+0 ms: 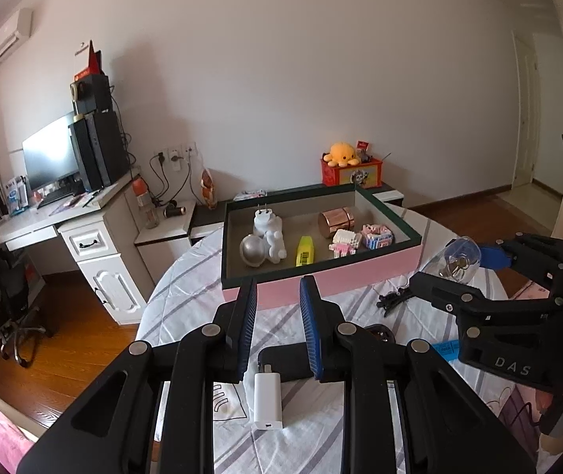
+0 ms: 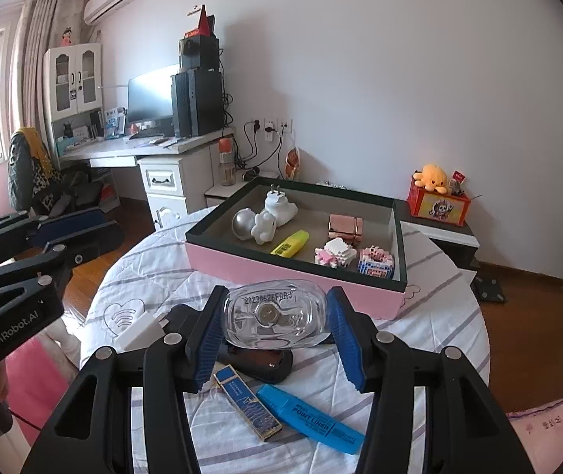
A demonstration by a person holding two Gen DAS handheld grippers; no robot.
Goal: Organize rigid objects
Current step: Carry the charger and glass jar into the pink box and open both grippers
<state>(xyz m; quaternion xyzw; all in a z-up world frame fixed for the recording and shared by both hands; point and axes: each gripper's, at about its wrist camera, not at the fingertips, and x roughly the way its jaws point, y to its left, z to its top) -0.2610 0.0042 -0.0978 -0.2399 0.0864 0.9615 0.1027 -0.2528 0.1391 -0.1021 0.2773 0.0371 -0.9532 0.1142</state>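
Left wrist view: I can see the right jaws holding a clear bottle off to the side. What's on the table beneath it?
Observer: A blue highlighter lies on the cloth below the bottle.
Operator: Anything next to it?
Observer: A slim blue and gold box, just left of it.
Operator: Is the grip even?
Observer: Yes. The right gripper has its jaws pressed on opposite sides of the bottle.

Round table (image 2: 431, 339) under a white striped cloth, pink box (image 2: 281, 272) ahead of both tongs, white charger (image 1: 267, 401) below the left tongs, blue highlighter (image 2: 313, 418) and blue-gold tube (image 2: 248, 403) beneath the right tongs, black clip (image 1: 394, 300) between box and right tongs.
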